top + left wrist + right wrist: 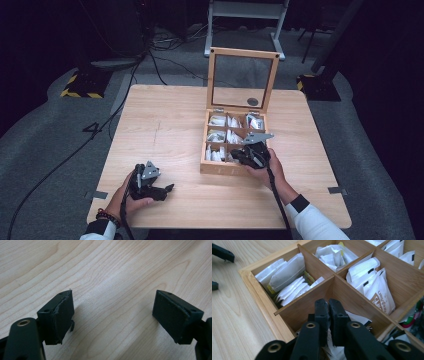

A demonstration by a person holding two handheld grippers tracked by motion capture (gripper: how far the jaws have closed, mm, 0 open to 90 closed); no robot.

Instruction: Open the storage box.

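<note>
Right tongs (329, 305), nearest the lens, pinched tight on a white tea sachet (357, 318) in the near compartment of the wooden box (218, 169) (lid propped up for access), while left tongs (159, 190) idle agape, empty, on the table (165, 130).

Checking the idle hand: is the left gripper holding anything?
No. In the left gripper view the left gripper has its jaws wide apart with just bare table between them.
</note>
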